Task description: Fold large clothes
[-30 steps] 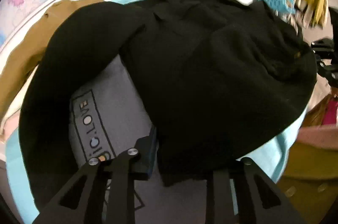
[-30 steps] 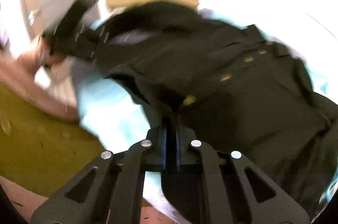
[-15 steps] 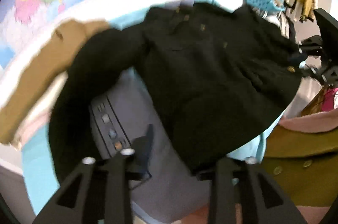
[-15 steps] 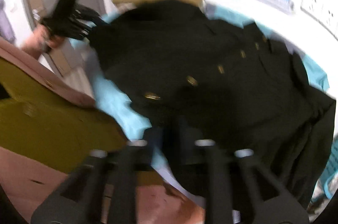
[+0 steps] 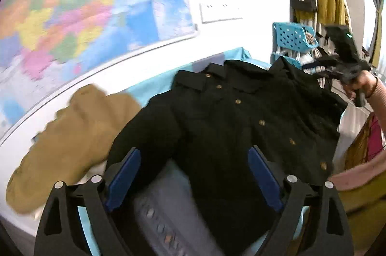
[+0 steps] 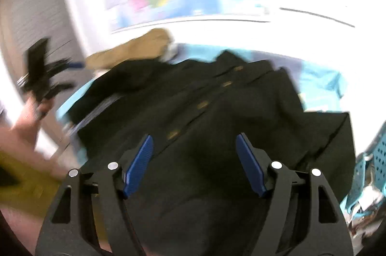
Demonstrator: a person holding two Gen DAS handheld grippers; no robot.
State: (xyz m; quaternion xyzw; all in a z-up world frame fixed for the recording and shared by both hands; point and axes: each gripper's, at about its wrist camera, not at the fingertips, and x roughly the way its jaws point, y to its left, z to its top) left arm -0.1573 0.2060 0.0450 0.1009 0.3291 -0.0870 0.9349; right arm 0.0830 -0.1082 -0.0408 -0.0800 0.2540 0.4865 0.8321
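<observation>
Item: black coat [image 5: 241, 125], brass-coloured buttons up the front, lying spread face-up on a light-blue sheet [image 5: 154, 87] over the bed, collar toward the wall edge, one sleeve bent over a grey printed garment [image 5: 168, 212] at the near edge. Adjacent: tan garment [image 5: 70, 135] heaped at the sheet's wall-side edge beside the coat's sleeve; blue perforated basket [image 5: 293, 38] beyond the far corner. Left gripper [image 5: 193, 174]: blue pads wide apart and opening, nothing between them, above the coat; right gripper [image 6: 195, 164]: jaws apart, empty, above the coat's front.
</observation>
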